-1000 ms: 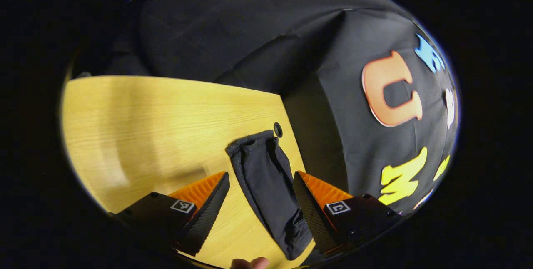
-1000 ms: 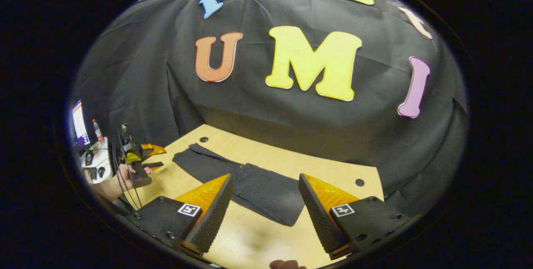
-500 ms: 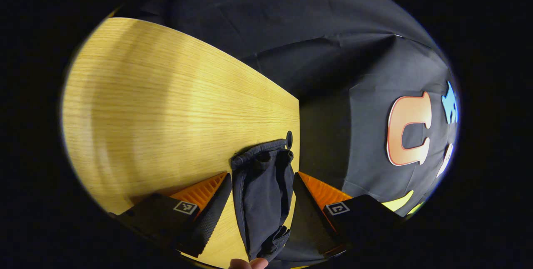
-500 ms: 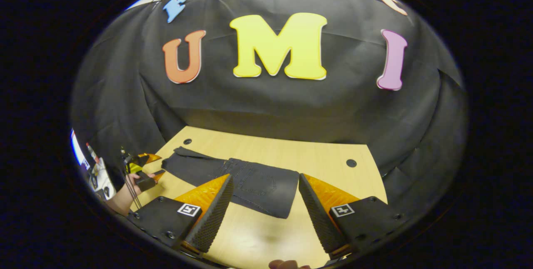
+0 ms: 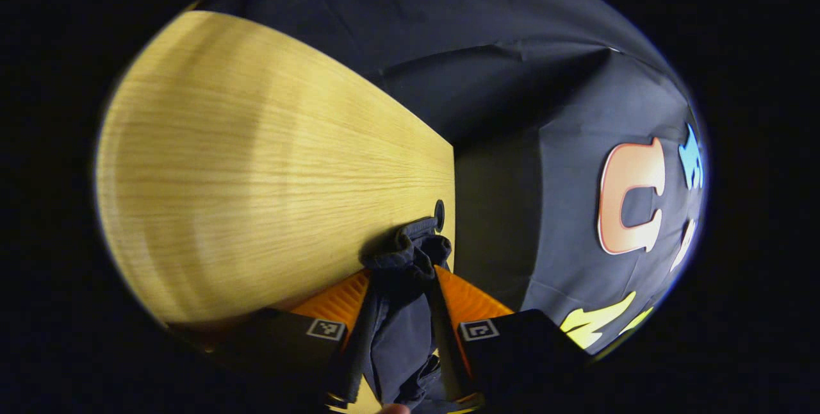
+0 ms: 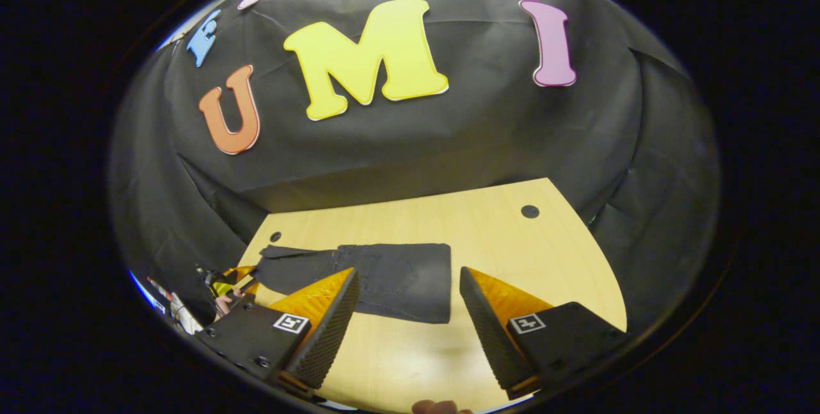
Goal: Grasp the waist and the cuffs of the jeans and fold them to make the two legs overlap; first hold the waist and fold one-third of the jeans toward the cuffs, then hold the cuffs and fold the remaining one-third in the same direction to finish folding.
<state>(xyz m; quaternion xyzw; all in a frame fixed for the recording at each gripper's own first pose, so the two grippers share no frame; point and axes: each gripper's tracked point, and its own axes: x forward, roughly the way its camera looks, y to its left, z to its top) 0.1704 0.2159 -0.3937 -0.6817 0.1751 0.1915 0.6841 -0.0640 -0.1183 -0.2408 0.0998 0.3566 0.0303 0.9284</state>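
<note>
The jeans (image 6: 378,279) lie flat on the wooden desk (image 6: 512,254), stretched left to right, with the waist end toward the right and the legs running out to the left. In the right gripper view, the right gripper (image 6: 407,324) hangs above the near side of the desk with its fingers spread wide apart and nothing between them; the waist end of the jeans lies just beyond its fingertips, apart from them.

In the left gripper view, the left gripper (image 5: 400,337) has closed its two fingers on the cuffs (image 5: 410,254), the dark cloth bunched and pinched between them near the desk's far edge, just beside a round hole (image 5: 439,214) in the desktop. In the right gripper view that same gripper, with the hand (image 6: 224,302) holding it, sits at the far left end of the jeans.
</note>
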